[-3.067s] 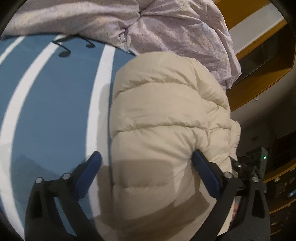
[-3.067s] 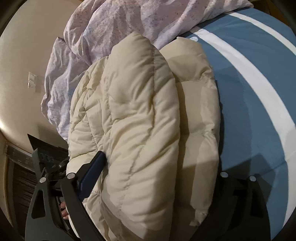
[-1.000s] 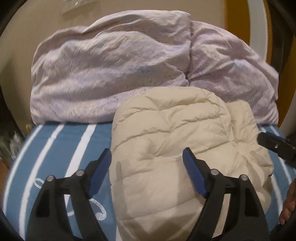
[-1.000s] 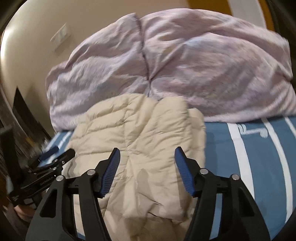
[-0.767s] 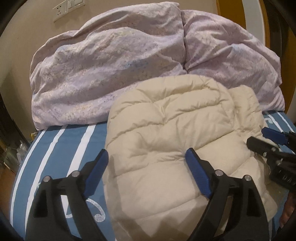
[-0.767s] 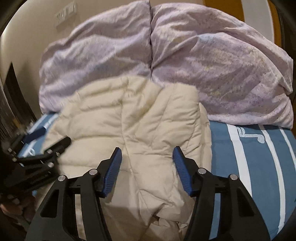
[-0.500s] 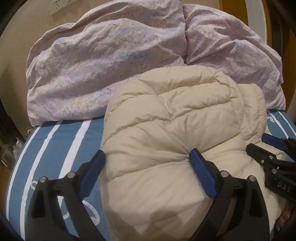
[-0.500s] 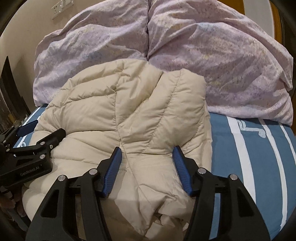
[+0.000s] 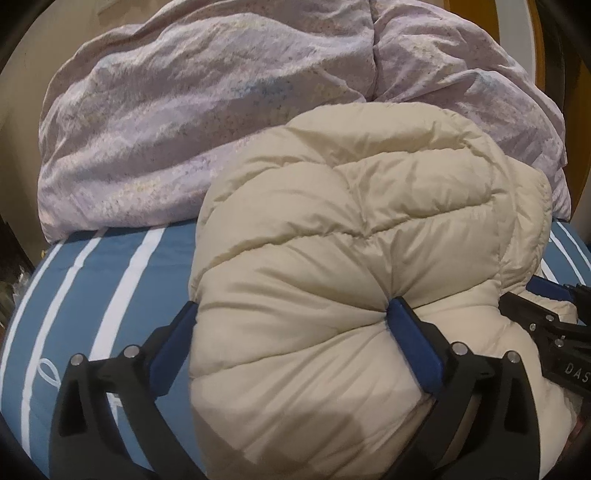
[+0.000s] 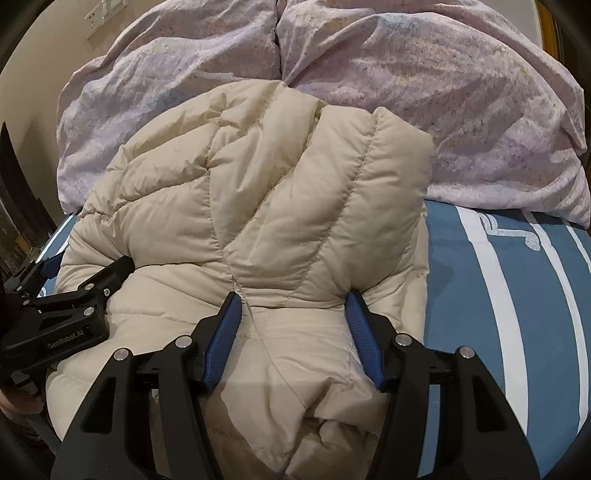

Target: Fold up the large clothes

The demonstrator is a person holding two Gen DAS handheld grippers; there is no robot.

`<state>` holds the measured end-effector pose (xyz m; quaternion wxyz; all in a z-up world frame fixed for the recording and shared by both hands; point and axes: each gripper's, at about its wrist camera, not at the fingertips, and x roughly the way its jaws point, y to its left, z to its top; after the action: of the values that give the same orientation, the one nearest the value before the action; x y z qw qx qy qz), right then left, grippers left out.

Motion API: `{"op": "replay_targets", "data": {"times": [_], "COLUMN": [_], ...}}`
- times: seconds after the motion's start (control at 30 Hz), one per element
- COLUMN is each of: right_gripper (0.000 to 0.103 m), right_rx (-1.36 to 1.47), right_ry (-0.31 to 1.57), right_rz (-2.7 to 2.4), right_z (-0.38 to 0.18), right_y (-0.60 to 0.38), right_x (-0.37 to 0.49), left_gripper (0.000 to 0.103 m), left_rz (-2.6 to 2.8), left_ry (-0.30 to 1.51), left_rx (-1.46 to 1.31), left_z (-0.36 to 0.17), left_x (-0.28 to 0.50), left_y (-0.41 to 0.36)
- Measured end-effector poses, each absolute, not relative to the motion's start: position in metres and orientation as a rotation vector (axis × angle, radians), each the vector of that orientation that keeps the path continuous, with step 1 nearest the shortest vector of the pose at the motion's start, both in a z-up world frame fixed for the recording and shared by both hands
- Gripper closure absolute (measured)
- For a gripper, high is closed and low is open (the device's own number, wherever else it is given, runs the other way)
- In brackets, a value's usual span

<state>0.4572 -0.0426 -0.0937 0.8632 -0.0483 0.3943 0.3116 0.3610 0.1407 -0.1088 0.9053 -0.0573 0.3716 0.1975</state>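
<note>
A cream puffer jacket (image 9: 351, 221) lies bundled on the blue striped bed sheet (image 9: 92, 277). My left gripper (image 9: 291, 310) straddles its near left bulge, and its jaws are opening. The padding swells between the blue pads, and the right fingertip (image 9: 397, 314) dents the fabric. My right gripper (image 10: 293, 299) stands half open on the jacket (image 10: 258, 184) at its near right part. Its tips push down into a quilted fold without clamping it. Each gripper shows in the other view: the left gripper (image 10: 74, 295) and the right gripper (image 9: 546, 321).
A crumpled lilac duvet (image 9: 184, 110) is heaped behind the jacket, touching its far edge. The sheet (image 10: 517, 295) stretches bare to the right, with white stripes and music-note marks. A wall socket (image 10: 99, 11) is at the upper left, and an orange wooden frame (image 9: 535, 37) at the upper right.
Both grippers came down onto the jacket, which now fills more of each view. The left jaws spread wider. The right jaws kept their gap and now dent the padding.
</note>
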Motion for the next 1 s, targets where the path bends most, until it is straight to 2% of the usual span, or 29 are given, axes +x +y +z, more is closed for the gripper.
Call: {"op": "replay_targets", "data": {"times": [0.47, 0.57, 0.6, 0.7, 1.0], "right_gripper": [0.043, 0.039, 0.034, 0.002, 0.001], "right_rx": [-0.059, -0.051, -0.051, -0.063, -0.092], "right_ry": [0.847, 0.838, 0.835, 0.828, 0.842], "right_rz": [0.675, 0.681, 0.681, 0.655, 0.577], "right_z": [-0.100, -0.094, -0.091, -0.080, -0.062], "right_y": [-0.045, -0.051, -0.054, -0.061, -0.083], "right_x": [0.466, 0.461, 0.458, 0.444, 0.398], "left_gripper": [0.002, 0.002, 0.002, 0.002, 0.002], "left_rz": [0.394, 0.398, 0.396, 0.382, 0.364], "left_ry": [0.798, 0.793, 0.791, 0.790, 0.776], "left_rx": [-0.164, -0.162, -0.170, -0.219, -0.268], "left_z": [-0.119, -0.116, -0.114, -0.108, -0.086], "left_x": [0.369, 0.365, 0.362, 0.347, 0.284], "left_y": [0.147, 0.146, 0.145, 0.146, 0.133]}}
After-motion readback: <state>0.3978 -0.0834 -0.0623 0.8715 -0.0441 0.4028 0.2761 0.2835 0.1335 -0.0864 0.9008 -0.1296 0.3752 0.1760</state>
